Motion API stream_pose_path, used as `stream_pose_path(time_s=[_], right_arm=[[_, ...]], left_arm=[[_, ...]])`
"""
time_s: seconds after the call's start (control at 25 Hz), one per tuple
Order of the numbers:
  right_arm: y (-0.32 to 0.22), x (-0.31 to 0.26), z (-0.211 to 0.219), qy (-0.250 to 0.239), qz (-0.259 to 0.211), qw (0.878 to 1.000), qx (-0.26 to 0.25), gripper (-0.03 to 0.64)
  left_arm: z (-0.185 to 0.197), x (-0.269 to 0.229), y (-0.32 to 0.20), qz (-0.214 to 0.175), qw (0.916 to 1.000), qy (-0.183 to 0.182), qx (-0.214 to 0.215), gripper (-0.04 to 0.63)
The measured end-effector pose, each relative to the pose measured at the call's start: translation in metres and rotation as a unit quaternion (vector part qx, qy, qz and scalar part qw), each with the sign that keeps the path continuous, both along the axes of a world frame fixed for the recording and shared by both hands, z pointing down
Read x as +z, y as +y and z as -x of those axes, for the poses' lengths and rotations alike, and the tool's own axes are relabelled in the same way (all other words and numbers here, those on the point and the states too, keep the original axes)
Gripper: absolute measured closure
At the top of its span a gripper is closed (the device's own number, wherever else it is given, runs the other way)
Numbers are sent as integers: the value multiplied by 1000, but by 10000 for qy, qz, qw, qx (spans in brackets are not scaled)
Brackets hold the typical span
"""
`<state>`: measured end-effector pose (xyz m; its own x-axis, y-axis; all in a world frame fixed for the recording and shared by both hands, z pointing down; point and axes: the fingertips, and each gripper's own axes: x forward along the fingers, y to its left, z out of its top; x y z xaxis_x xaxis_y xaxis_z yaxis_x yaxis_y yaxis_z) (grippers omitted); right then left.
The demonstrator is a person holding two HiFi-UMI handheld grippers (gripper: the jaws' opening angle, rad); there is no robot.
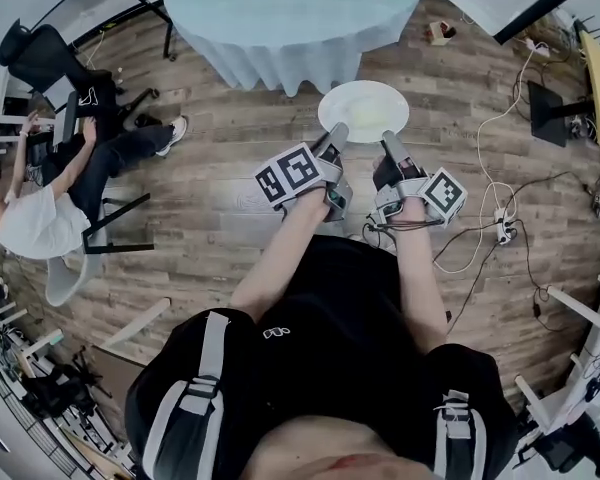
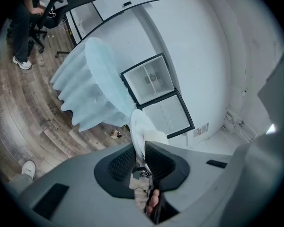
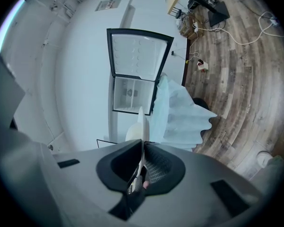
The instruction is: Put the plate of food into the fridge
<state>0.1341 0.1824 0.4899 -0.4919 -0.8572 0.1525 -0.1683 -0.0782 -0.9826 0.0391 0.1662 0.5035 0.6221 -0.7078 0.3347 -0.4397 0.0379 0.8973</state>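
Head view, plate (image 1: 364,109) rim in left gripper (image 1: 337,136)

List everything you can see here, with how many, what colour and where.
plate: one, white, between both grippers
table: one, pale blue cloth, ahead of the plate
fridge: one, white with dark frame, by the wall beyond the table
seated person: one, white top, far left
office chair: one, black, upper left
cables: several, white and black, floor at right
floor: one, brown wood, all around
left gripper: one, grey, shut on the plate's rim
right gripper: one, grey, shut on the plate's rim
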Motion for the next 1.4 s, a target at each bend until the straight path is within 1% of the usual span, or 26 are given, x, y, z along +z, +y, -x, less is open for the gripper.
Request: stream_pose_path(time_s=[0.12,0.2,0.32,0.44,0.6,0.72,0.84,0.96,1.16,1.4], right_arm=[[-17,1,15,-93,38,9999,-37,595],[-30,0,28,-88,-24,9999,-86,595],[-46,-2,39,-59,-99,9999,-4,595],[-54,-2,38,37,-141,9999,77,595],[-66,-4,31,110,-171,9997,166,595],[-69,2,26,130,-68,9998,149,595],[-86,14,20,120,63,9999,47,595],[-117,18,16,91,83,9998,-129,594],[-176,11,15,51,9,9985,-544,594],[-232,12,-11,16,35,9973,-731,594]], left_arm=[[16,-1,-16,-22,10000,22,-55,535],[29,-1,-28,-4,9998,81,-161,537],[39,-2,-45,8,9997,178,-191,544],[38,-1,-52,-11,9999,146,-23,538],[30,-2,-66,-20,9998,190,99,537],[26,5,-70,111,9997,206,84,538],[20,16,-84,282,9993,232,-33,540],[17,22,-110,365,9989,179,-217,535],[16,15,-162,338,9975,89,-612,535],[-10,14,-212,367,9960,41,-812,535]])
